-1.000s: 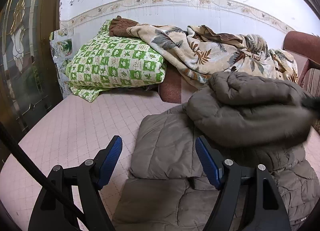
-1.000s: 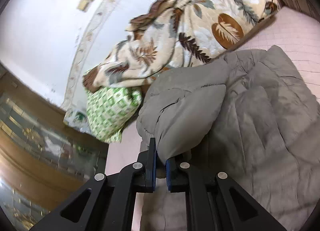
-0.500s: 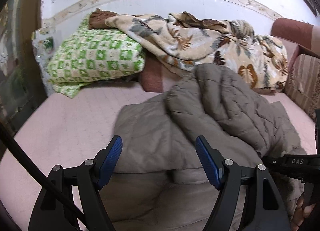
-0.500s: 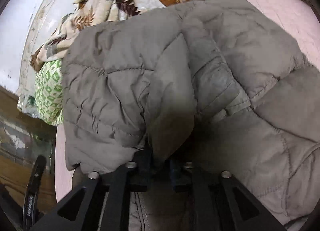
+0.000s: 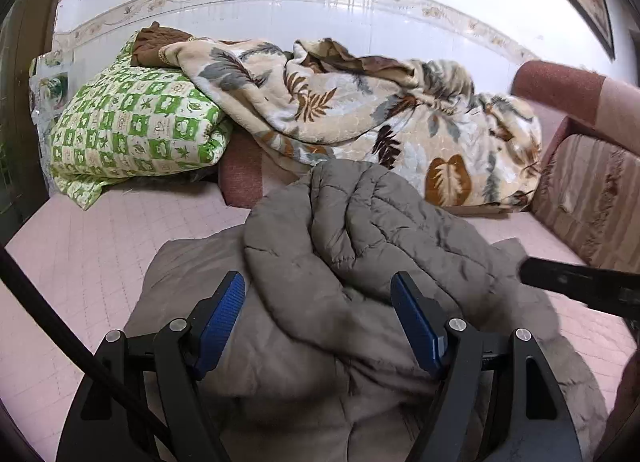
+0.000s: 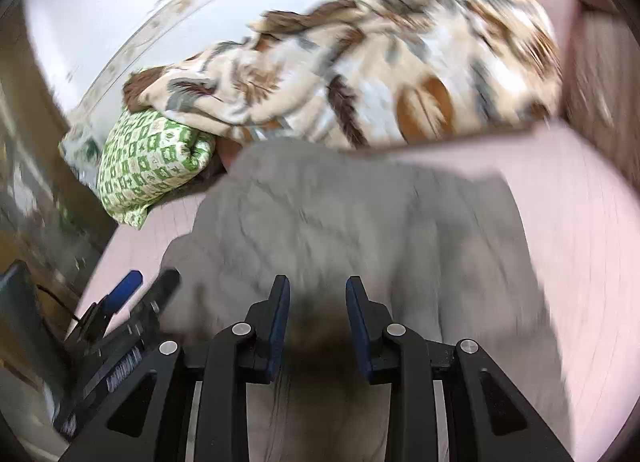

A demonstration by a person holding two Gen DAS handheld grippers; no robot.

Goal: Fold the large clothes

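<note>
A grey-brown quilted puffer jacket (image 5: 360, 262) lies on the pink bed sheet (image 5: 80, 262), with its upper part folded over onto its body. It also shows, blurred, in the right wrist view (image 6: 340, 222). My left gripper (image 5: 318, 318) is open and empty, its blue pads on either side of the fold, just above the jacket. My right gripper (image 6: 318, 318) is open and empty over the jacket's near edge. It also shows as a black bar at the right of the left wrist view (image 5: 580, 286).
A green checked pillow (image 5: 132, 130) and a leaf-patterned blanket (image 5: 360, 110) lie against the wall at the back. A red-brown headboard or armrest (image 5: 560, 86) stands at the right. A dark wooden door frame (image 6: 36, 190) is at the left.
My right gripper laid the folded part down on the jacket, let go, opened and pulled back. My left gripper stayed open and moved in over the fold.
</note>
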